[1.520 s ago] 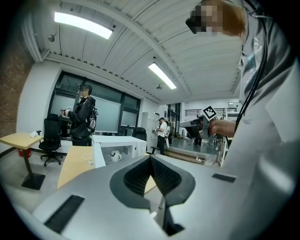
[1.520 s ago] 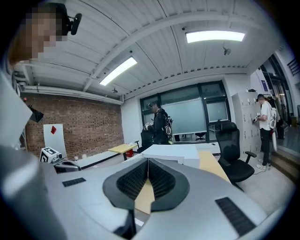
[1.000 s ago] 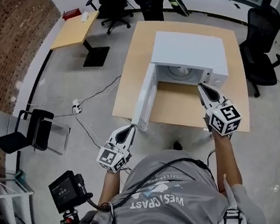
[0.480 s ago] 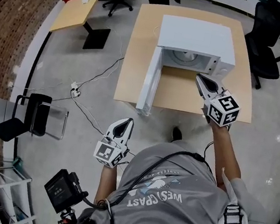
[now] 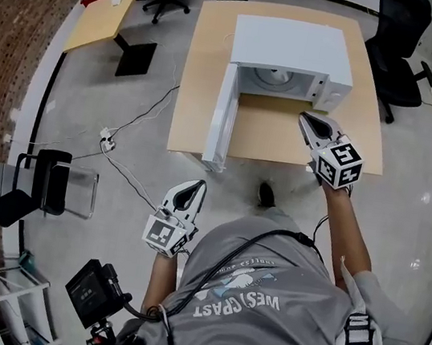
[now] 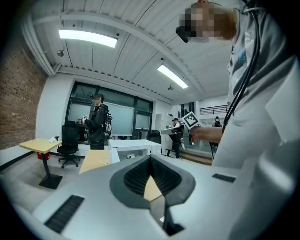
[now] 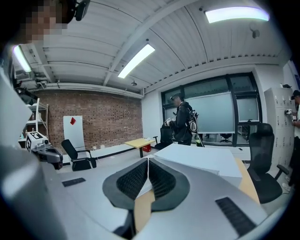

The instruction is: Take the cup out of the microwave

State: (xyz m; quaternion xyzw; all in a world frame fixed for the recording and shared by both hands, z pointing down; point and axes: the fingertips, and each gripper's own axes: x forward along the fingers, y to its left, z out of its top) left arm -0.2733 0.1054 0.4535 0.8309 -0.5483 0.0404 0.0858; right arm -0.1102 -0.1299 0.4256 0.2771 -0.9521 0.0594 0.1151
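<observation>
cup point(image 5: 275, 77): pale shape inside open microwave point(image 5: 293, 42), upper centre, axis unreadable | right gripper point(image 5: 303, 118): just lower right of cavity, nearer, jaws clenched, empty | left gripper point(image 5: 197, 186): lower centre-left, well apart, jaws clenched, empty

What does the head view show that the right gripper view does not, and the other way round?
Only the head view shows the microwave's open cavity, the cables on the floor and the person's grey shirt. Only the right gripper view shows the ceiling lights and a standing person with a backpack. Both show the white microwave, the wooden table and the right gripper, shut and empty.
</observation>
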